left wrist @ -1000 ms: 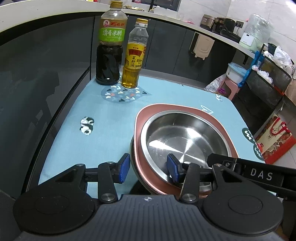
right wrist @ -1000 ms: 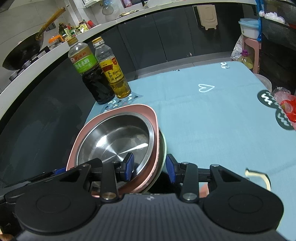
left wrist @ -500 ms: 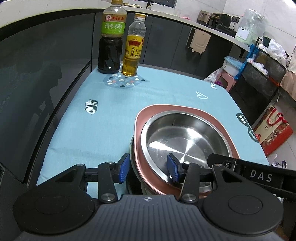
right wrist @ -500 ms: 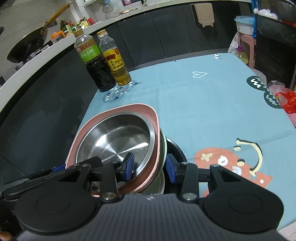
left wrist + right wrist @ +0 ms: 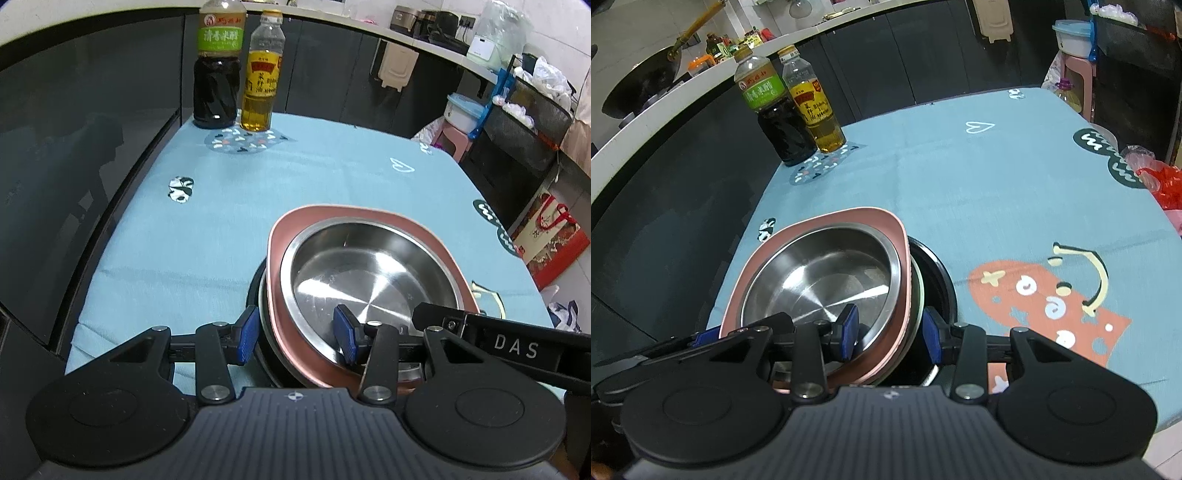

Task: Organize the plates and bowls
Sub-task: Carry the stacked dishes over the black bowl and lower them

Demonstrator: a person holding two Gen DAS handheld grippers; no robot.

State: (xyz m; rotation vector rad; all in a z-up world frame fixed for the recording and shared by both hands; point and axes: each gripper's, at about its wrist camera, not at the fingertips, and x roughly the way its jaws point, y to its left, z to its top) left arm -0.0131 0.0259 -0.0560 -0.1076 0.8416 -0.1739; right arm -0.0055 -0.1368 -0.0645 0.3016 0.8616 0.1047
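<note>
Both claws clamp the same stack of dishes from opposite sides. Left gripper (image 5: 295,334) has one blue pad outside the stack's left edge and the other inside the steel bowl (image 5: 369,273), so its jaws stand half-wide, closed on the stacked rims. Right gripper (image 5: 888,328) mirrors it on the right edge: its inner pad sits in the bowl, its outer pad presses the outside of the black dish (image 5: 938,284) at the bottom of the pile.

From top to bottom the stack reads: steel bowl, then a pink rounded-square plate (image 5: 284,236), then a pale rim barely visible beneath it, then the black dish. Whether the pile rests on the cloth or hangs just above it, I cannot tell.

Under and beyond the stack spreads a light-blue tablecloth (image 5: 314,173) with cartoon prints. At its far corner stand two bottles side by side: a dark vinegar bottle (image 5: 218,70) with a green label and a yellow oil bottle (image 5: 261,77). Dark cabinet fronts (image 5: 332,74) run behind them under a pale counter.
</note>
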